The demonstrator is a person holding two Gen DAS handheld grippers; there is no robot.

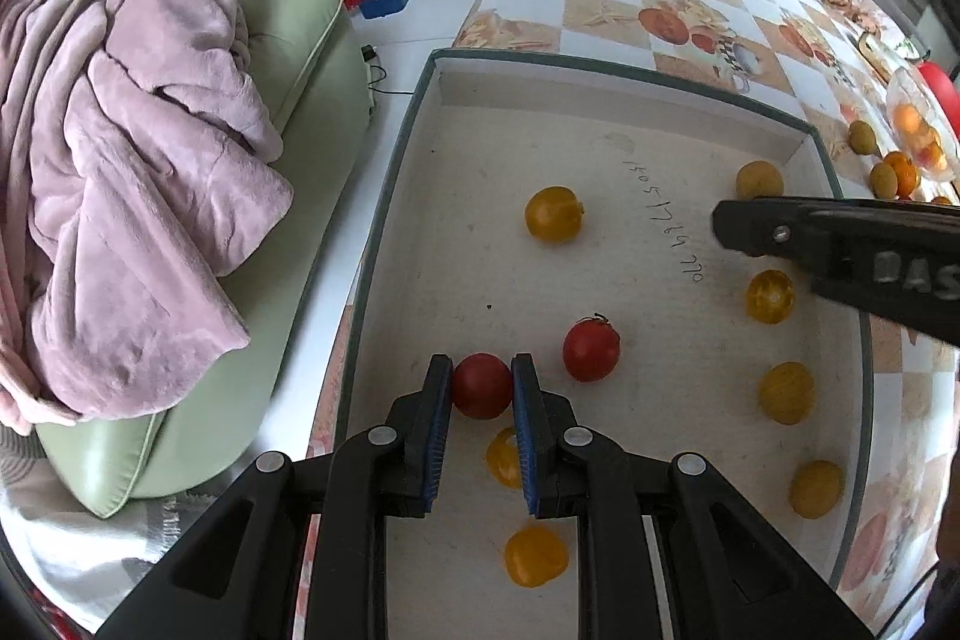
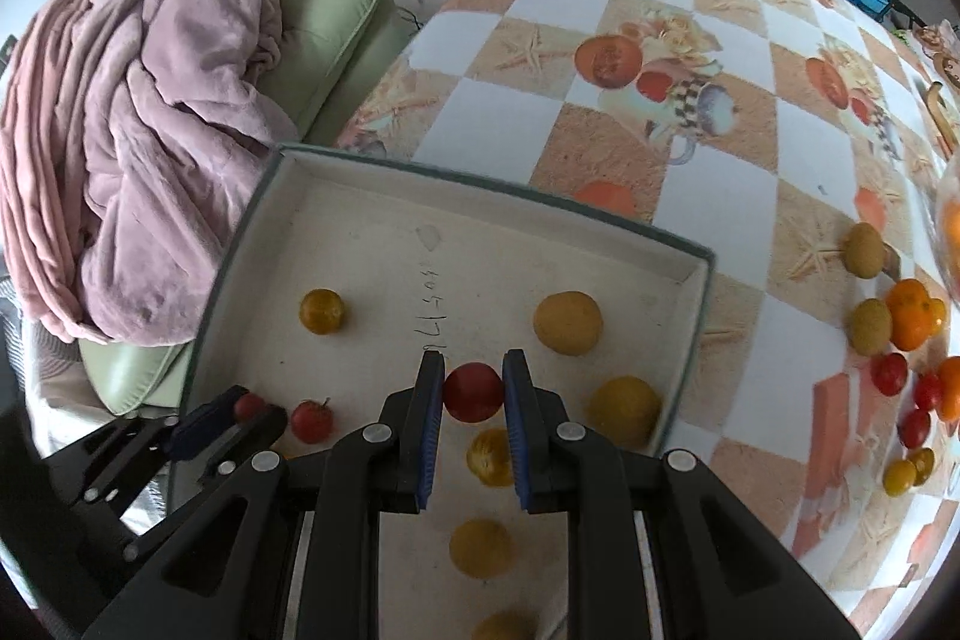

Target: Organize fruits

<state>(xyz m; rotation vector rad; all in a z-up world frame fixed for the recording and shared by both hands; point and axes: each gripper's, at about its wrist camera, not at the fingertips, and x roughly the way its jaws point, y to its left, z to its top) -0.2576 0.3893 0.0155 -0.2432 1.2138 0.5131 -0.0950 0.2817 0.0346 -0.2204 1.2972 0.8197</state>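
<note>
A shallow grey-rimmed box (image 1: 390, 196) (image 2: 252, 214) lies on the patterned table and holds several yellow and red fruits. My left gripper (image 1: 482, 370) is shut on a red cherry tomato (image 1: 481, 387) low over the box's left side, beside a loose red tomato (image 1: 591, 349). My right gripper (image 2: 473, 367) is shut on another red tomato (image 2: 473, 391) over the box's middle. In the right wrist view the left gripper (image 2: 240, 409) shows at lower left with its tomato (image 2: 248, 405). In the left wrist view one finger (image 1: 774, 232) of the right gripper shows.
Outside the box at the right lie more loose fruits: green-brown ones (image 2: 864, 250), an orange one (image 2: 912, 313), red tomatoes (image 2: 889, 373) and small yellow ones (image 2: 900, 477). A glass bowl (image 1: 918, 124) with fruit stands there. A green sofa (image 1: 300, 40) with a pink blanket (image 1: 132, 172) is at left.
</note>
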